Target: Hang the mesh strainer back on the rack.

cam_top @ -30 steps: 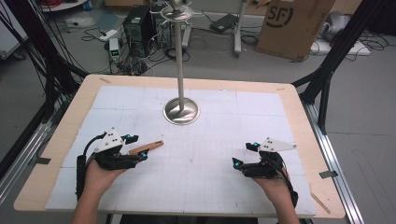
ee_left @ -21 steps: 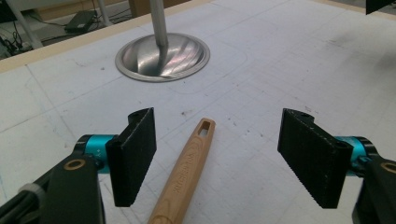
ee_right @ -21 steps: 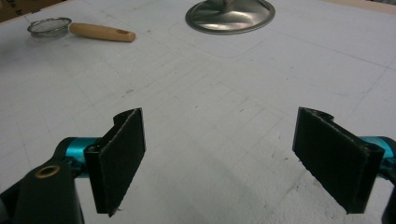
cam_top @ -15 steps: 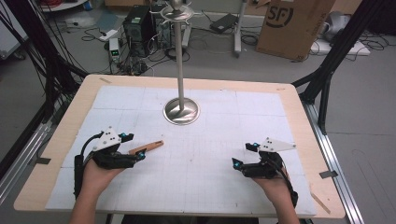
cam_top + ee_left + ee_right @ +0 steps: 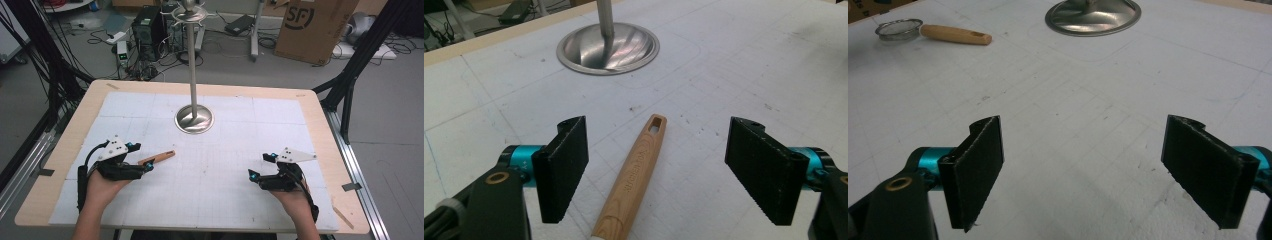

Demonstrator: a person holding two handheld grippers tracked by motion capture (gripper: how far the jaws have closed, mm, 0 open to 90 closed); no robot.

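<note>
Since the earlier frames, little had shifted on the table: both hands had kept their places, and the left gripper (image 5: 656,167) had just been opening its jaws, with the wooden handle (image 5: 636,172) lying between them, untouched by either pad. The jaws stood wide apart and gripped nothing.

That handle was pale, rounded wood with a slotted hole near its far end and faint lettering along its length. It lay flat on the white mat (image 5: 225,165), pointing toward the metal stand base (image 5: 194,119), well short of it.

From the high view, the handle (image 5: 157,158) showed as a slim brown stick poking out beside the left gripper (image 5: 146,157), its other end hidden. The right gripper view added what that hid: a small round wire-mesh sieve (image 5: 898,29) at the handle's end, so the tool was a little strainer.

The right gripper (image 5: 1083,167) rested well apart on the mat, jaws wide and empty.
</note>
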